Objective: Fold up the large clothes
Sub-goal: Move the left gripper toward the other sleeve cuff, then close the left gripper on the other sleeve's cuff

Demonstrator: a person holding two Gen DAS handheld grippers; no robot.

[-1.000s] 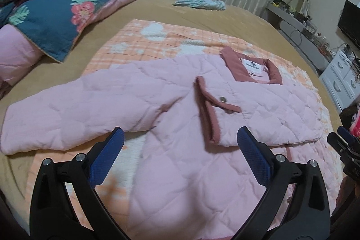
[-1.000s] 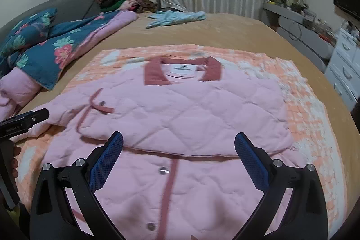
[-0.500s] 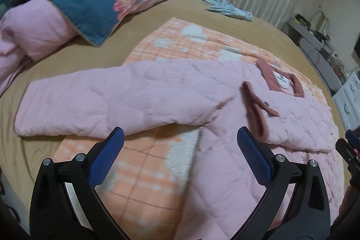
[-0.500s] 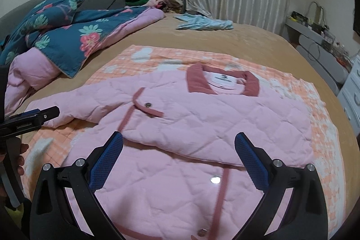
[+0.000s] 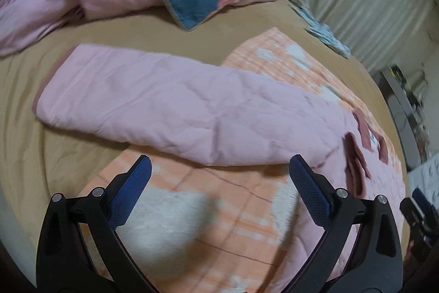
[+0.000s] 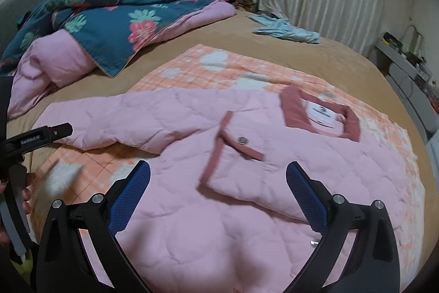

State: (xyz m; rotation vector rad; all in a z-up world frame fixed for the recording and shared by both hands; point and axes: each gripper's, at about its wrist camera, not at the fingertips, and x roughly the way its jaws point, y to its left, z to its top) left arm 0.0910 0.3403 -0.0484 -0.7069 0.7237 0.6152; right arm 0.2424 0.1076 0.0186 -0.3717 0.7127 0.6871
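Only thing I can actually read is "GenRobot.AI" in white on the black body of the left gripper [image 6: 44, 137], seen from the right wrist view. The jacket's neck label [image 6: 321, 114] has dark print, way too small to read.

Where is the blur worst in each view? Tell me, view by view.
Left wrist: motion smear throughout, worst at the collar and right-edge clutter; the left gripper stays sharp. Right wrist: mostly crisp, the cuff and near orange blanket smeared; fisheye bends the bed.
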